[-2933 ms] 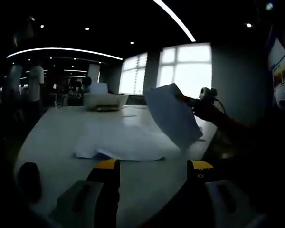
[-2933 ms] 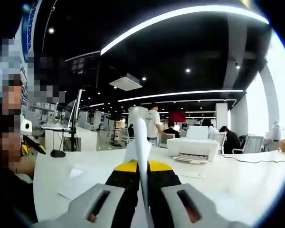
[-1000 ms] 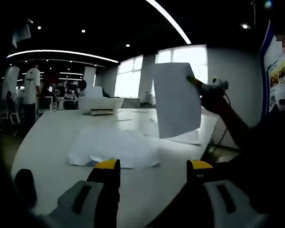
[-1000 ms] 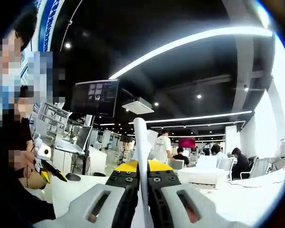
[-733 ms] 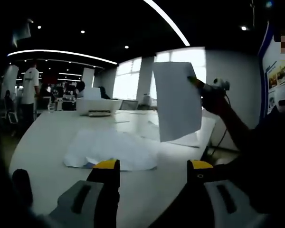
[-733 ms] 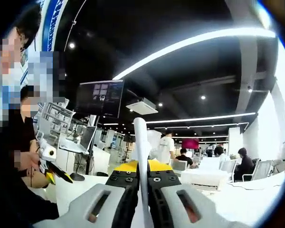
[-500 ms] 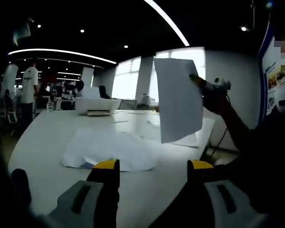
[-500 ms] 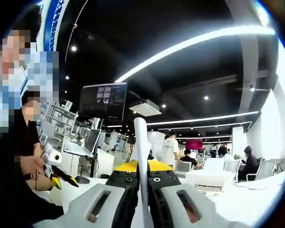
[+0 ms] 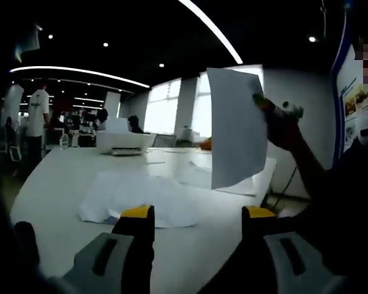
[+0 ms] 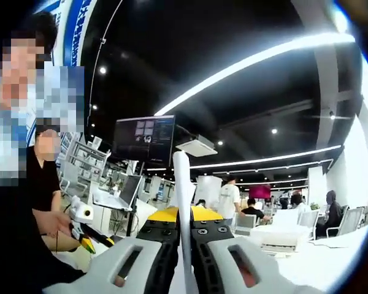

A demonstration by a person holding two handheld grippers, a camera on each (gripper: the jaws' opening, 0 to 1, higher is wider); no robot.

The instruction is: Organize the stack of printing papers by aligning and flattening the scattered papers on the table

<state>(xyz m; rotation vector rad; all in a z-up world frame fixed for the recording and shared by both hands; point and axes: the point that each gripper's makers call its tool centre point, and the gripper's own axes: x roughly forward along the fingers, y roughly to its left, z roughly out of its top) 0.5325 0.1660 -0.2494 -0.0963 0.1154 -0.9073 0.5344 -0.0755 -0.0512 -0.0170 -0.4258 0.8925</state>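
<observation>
Now the right tool is clenched on one sheet held upright above the bench, the left tool stands released, and next, I judge, the sheet must go down squarely onto the scattered papers.

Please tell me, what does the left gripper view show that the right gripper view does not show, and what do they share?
Left gripper view: the scattered pile of papers on the white table, the windows, and the open left claw. Right gripper view: a hanging monitor and the right claw shut on the sheet's edge. Both share the held sheet, seen edge-on in the right gripper view, the printer, and people standing far behind.
</observation>
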